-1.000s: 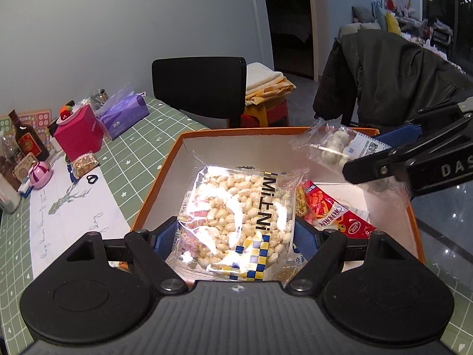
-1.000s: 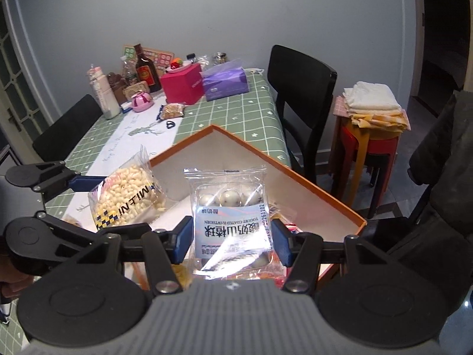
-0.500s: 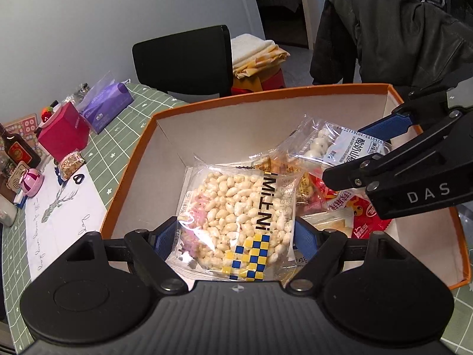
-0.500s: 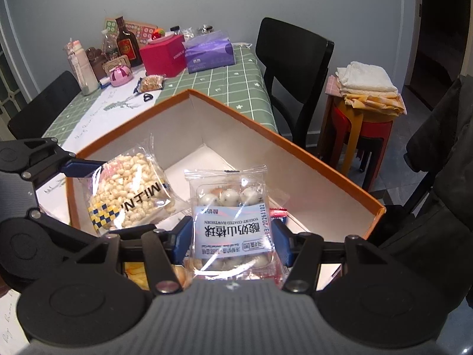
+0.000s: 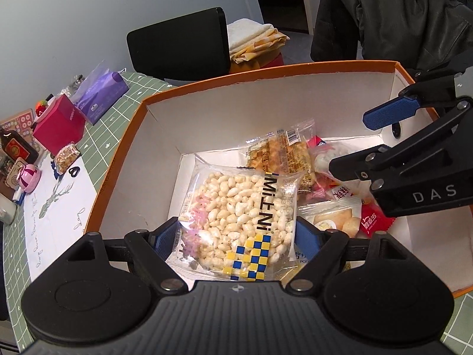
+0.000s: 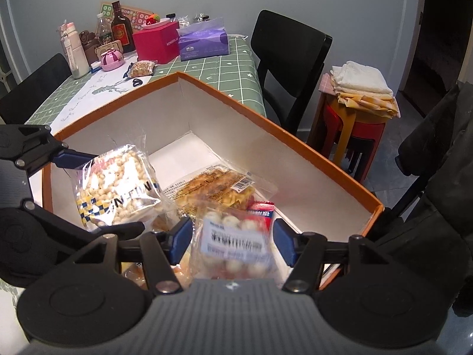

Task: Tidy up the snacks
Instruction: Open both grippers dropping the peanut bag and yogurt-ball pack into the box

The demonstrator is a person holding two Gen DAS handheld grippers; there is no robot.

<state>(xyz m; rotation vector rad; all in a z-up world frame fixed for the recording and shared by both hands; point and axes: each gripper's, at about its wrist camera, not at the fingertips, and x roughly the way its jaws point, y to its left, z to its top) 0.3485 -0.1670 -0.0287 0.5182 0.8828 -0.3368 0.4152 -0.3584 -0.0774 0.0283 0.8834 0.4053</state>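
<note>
Both your tools have lowered into the box, jaws just opening: left tool around the puffs, right tool around the blurred balls; grips unclear.

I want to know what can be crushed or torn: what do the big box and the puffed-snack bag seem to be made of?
The box looks like stiff cardboard: matte white inside, orange rim and outside, straight folded corners.

The puffed-snack bag looks like thin clear plastic film, glossy: the pieces show through and it crinkles and glares. Likely easy to crush.
</note>
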